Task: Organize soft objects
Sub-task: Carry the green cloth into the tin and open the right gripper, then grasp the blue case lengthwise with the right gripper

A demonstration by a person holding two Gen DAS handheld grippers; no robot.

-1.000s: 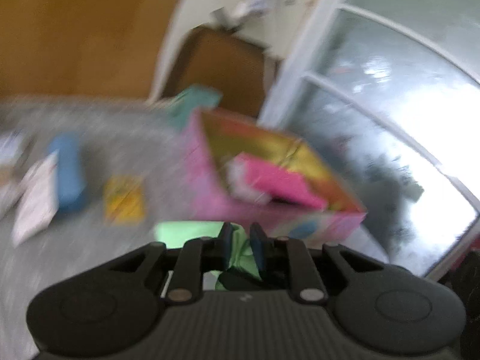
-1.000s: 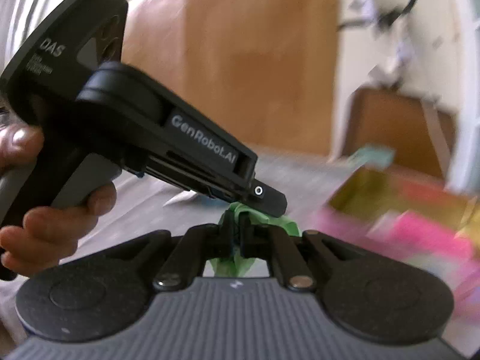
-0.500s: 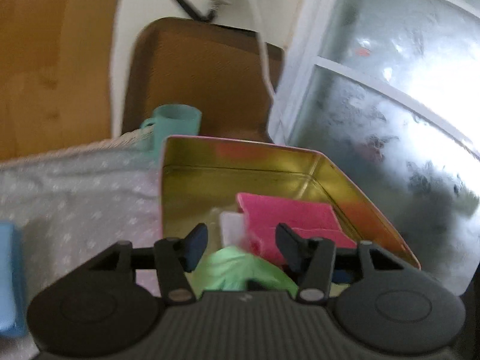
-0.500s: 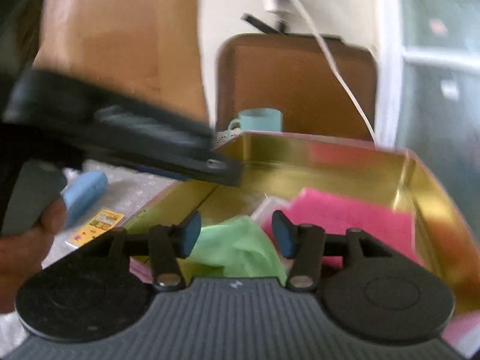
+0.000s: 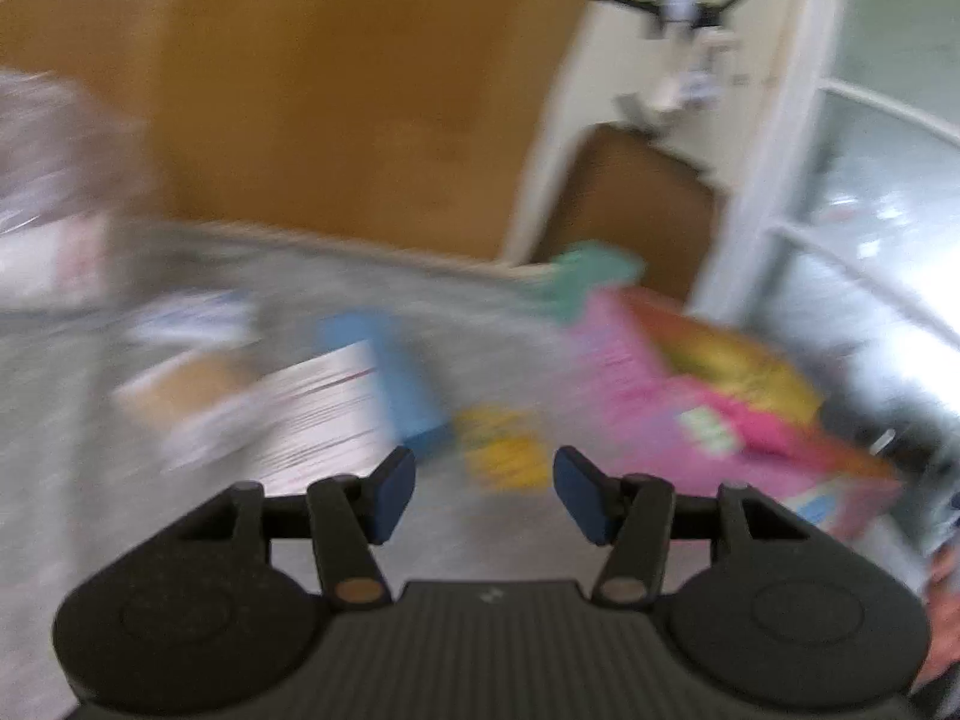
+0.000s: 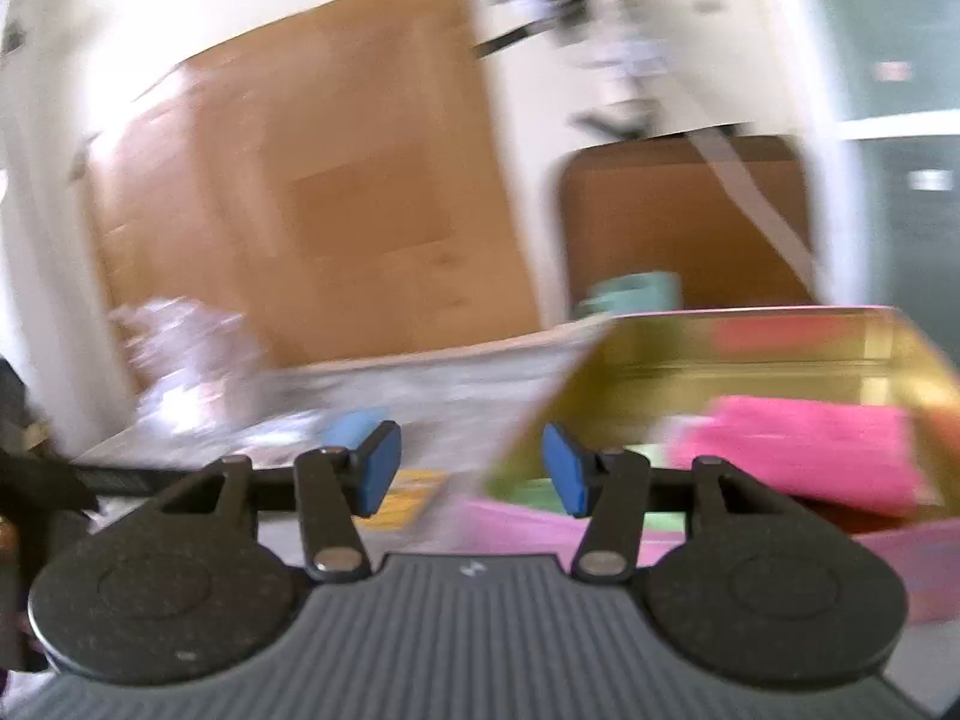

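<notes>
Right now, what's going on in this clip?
A person is sorting soft items into a pink tin with two handheld grippers. Both the left gripper and the right gripper are open with nothing between the jaws. A pink cloth and something green lie in the tin. A blue item and a yellow packet lie on the grey tablecloth.

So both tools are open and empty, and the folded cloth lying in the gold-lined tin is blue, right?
Not quite: the folded cloth in the gold-lined tin is pink, as the right wrist view shows. The left tool and right tool are indeed open and empty.
</notes>
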